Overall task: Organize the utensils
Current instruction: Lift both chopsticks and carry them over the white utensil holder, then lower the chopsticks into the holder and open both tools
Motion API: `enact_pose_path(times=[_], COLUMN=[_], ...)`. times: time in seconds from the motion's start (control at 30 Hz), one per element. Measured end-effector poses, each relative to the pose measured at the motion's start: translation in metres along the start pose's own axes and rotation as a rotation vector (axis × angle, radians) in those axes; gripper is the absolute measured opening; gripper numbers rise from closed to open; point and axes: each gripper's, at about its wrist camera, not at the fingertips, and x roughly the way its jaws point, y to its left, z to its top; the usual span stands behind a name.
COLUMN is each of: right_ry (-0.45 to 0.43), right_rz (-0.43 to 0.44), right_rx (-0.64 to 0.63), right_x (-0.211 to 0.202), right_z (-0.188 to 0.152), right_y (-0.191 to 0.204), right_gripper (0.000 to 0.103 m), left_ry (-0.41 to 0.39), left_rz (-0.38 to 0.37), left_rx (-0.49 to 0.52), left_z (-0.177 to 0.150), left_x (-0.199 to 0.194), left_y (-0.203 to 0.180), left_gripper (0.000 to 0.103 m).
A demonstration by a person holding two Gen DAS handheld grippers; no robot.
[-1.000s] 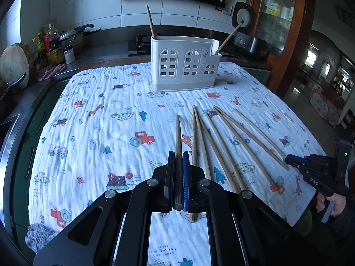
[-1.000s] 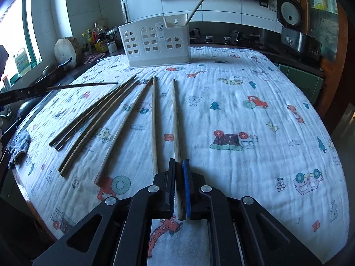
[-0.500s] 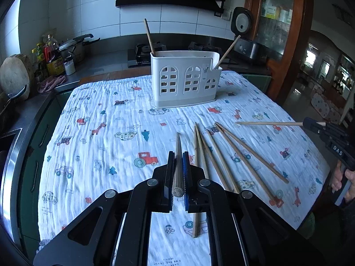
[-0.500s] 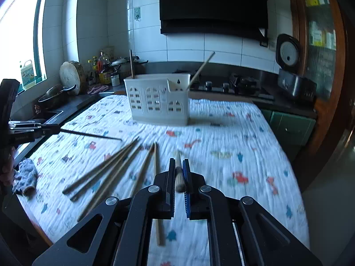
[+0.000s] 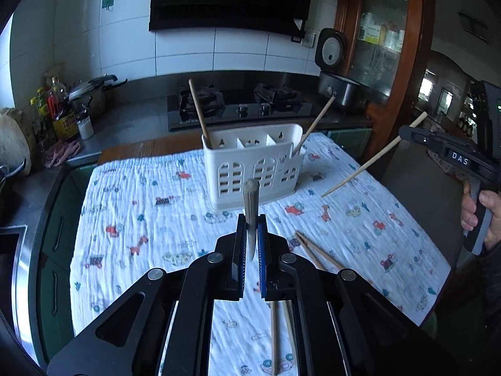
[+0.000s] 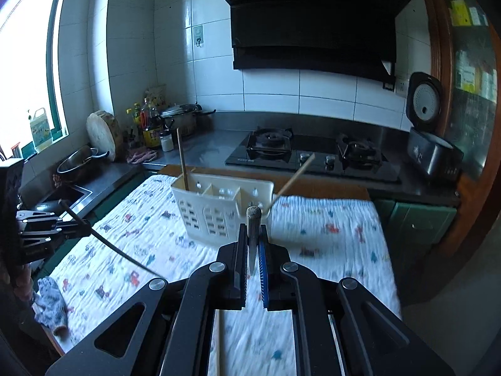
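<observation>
Both lifted clear above the desk (image 5: 103, 194), open air all round. Left hand-held gripper (image 5: 250, 232) pinches a dark chopstick (image 5: 250, 197), blunt end toward the camera. Right hand-held gripper (image 6: 252, 241) pinches a light chopstick (image 6: 253, 219) the same way; in the left view that stick (image 5: 369, 159) slants down over the desk's right edge. White caddy (image 5: 250, 169) stands near the far edge, open cloth on both sides, one chopstick leaning in each end compartment. Loose chopsticks (image 5: 313, 250) lie on the cloth just right of the left jaws. "DAS" reads on the right gripper's body (image 5: 460, 158); other labels unreadable. Desk wears a white cloth with cartoon prints. Behind it: steel counter, gas hob (image 6: 313, 153), black hood, white tiles, rice cooker (image 6: 433, 153), window at left.
</observation>
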Motion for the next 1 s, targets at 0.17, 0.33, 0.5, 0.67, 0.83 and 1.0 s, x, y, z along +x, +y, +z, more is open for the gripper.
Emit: enact_pose_path(times=[0.17, 0.33, 0.5, 0.67, 0.83, 1.0], right_ry=[-0.018, -0.032, -0.022, 0.011, 0.05, 0.092], right_rz=[-0.006, -0.014, -0.018, -0.018, -0.016, -0.002], right_rx=[-0.018, -0.034, -0.045, -0.054, -0.059, -0.055], right_x=[0.005, 0.016, 0.038, 0.065, 0.092, 0.114], right_z=[0.051, 0.085, 0.103, 0.105, 0.097, 0.086], right_y=[-0.003, -0.003, -0.001, 0.0, -0.001, -0.001], right_gripper=[0.007, 0.007, 0.007, 0.007, 0.007, 0.007], left_ry=[-0.091, -0.169, -0.216, -0.183, -0.12, -0.051], left_rz=[-0.014, -0.005, 0.066, 0.078, 0.043, 0.051], left_rx=[0.004, 0.007, 0.004, -0.041, -0.092, -0.128], left_z=[0.06, 0.113, 0.147, 0.158, 0.147, 0.133], left_x=[-0.016, -0.016, 0.006, 0.045, 0.081, 0.112], left_y=[0.003, 0.005, 0.012, 0.027, 0.045, 0.059], left_gripper=[0.006, 0.006, 0.006, 0.006, 0.006, 0.006])
